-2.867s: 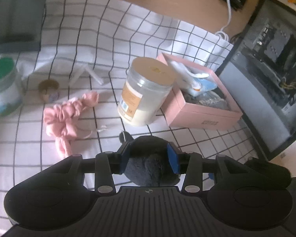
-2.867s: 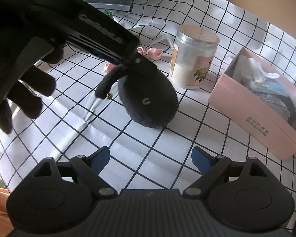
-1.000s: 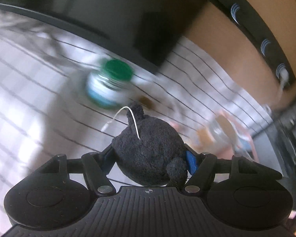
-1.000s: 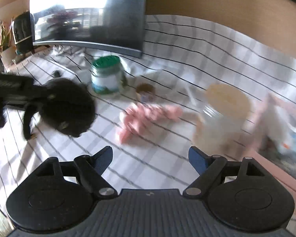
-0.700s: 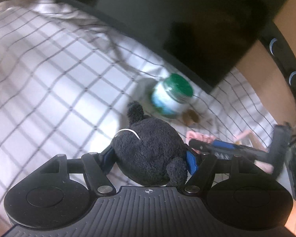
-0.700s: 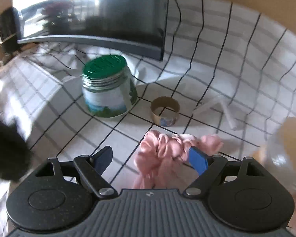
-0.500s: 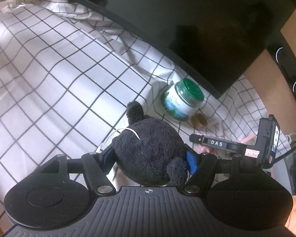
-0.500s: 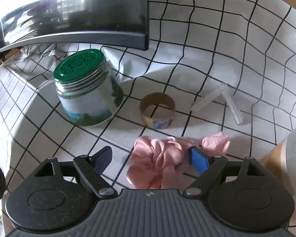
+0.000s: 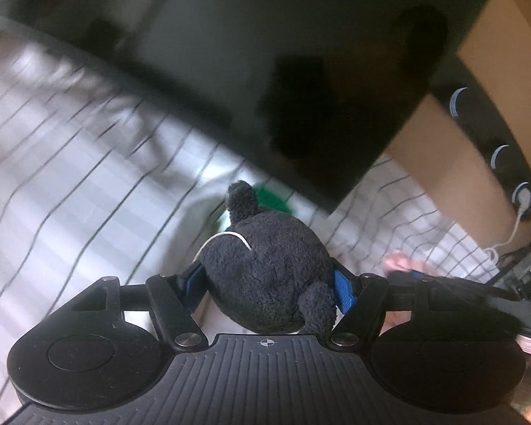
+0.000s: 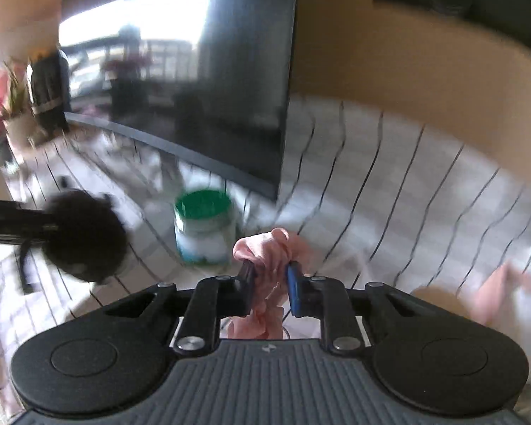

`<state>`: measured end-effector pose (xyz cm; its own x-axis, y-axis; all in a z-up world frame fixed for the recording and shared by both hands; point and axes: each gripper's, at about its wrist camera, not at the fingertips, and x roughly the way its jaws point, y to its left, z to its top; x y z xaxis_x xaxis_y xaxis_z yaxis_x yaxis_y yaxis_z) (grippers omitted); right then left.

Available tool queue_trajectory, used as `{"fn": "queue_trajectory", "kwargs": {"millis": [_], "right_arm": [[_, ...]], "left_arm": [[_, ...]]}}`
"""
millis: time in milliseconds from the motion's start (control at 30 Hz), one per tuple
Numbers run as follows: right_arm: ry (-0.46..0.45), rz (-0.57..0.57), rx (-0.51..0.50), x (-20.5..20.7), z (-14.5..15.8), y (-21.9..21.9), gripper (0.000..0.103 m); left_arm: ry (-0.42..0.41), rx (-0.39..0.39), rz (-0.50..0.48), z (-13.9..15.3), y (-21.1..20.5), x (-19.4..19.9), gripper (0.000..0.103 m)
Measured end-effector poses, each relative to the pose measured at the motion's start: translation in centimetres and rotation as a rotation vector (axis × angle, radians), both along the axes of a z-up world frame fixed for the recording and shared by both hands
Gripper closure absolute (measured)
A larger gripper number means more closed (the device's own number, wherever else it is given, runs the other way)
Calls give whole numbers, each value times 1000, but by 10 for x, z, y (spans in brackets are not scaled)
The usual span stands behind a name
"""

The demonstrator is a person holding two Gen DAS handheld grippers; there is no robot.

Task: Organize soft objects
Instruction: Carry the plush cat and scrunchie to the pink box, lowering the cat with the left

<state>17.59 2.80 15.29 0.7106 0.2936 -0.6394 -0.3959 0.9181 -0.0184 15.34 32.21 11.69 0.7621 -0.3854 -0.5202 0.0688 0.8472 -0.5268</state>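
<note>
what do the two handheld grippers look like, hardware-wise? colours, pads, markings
Both look identical: the left gripper and right gripper have matte black plastic bodies, a ribbed top plate with a small crosshair mark, round housings either side, black linkage arms on silver pivot screws, and blue pads on the fingertips. No cables or sleeves are visible.

You have a white grid-lined cloth (image 10: 389, 184) spread over the bench, blurred in both views. A green-lidded jar (image 10: 205, 226) stands on it just below the corner of a dark monitor (image 10: 230, 81), whose screen reflects a bright window. Behind runs a tan wall (image 10: 389, 63). A black power strip (image 9: 495, 148) holds a white plug.
</note>
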Motion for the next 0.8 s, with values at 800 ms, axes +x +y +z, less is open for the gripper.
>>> {"fn": "queue_trajectory", "kwargs": {"millis": [800], "right_arm": [[-153, -543, 41, -6, 96, -270, 83]], "left_arm": [[-46, -147, -670, 27, -343, 104, 27]]}}
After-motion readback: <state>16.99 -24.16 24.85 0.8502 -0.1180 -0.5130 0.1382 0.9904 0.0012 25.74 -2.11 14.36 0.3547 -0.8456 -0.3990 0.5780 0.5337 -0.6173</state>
